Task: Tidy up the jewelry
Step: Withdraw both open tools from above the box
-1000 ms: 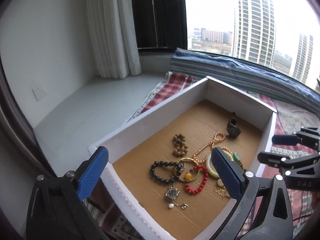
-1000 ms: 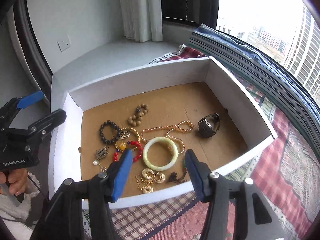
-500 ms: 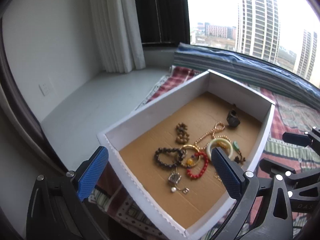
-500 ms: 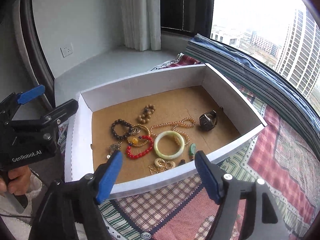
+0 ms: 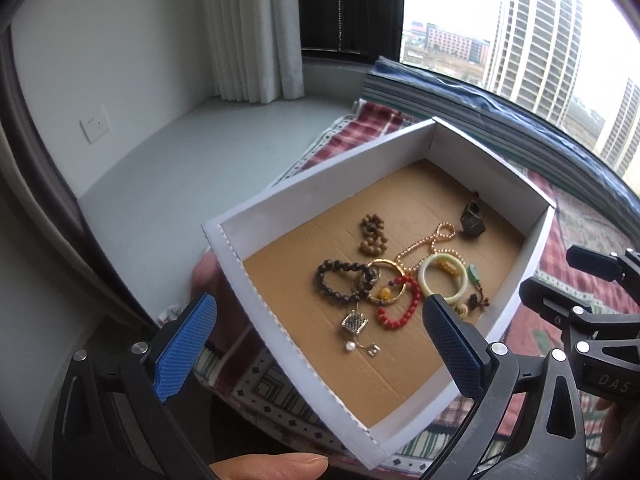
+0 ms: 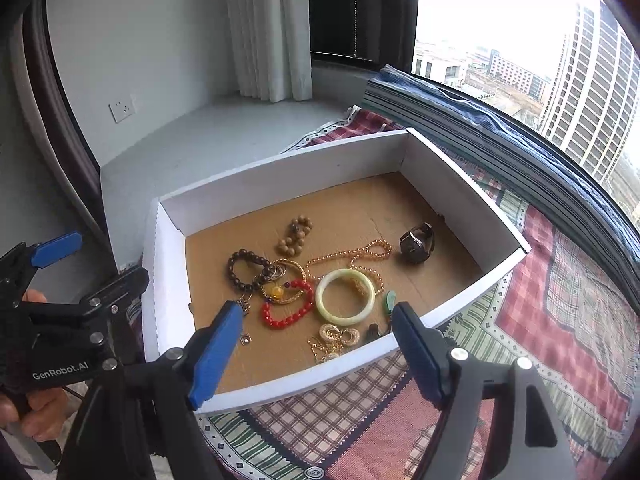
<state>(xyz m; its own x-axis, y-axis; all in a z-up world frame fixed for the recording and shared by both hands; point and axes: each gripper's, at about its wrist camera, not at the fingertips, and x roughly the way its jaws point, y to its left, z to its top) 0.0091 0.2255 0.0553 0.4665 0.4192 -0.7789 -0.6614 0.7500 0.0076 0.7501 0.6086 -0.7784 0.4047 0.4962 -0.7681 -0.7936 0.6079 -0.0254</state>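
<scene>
Your right gripper (image 6: 314, 354) has just been opening, jaws wide, nothing between them, low centre of frame over the white box's (image 6: 168, 280) near edge. Left gripper (image 5: 320, 344) jaws wide too, empty. Jewelry pile (image 6: 316, 280) lies mid-box on brown cardboard, watch (image 6: 418, 238) apart to the right
</scene>
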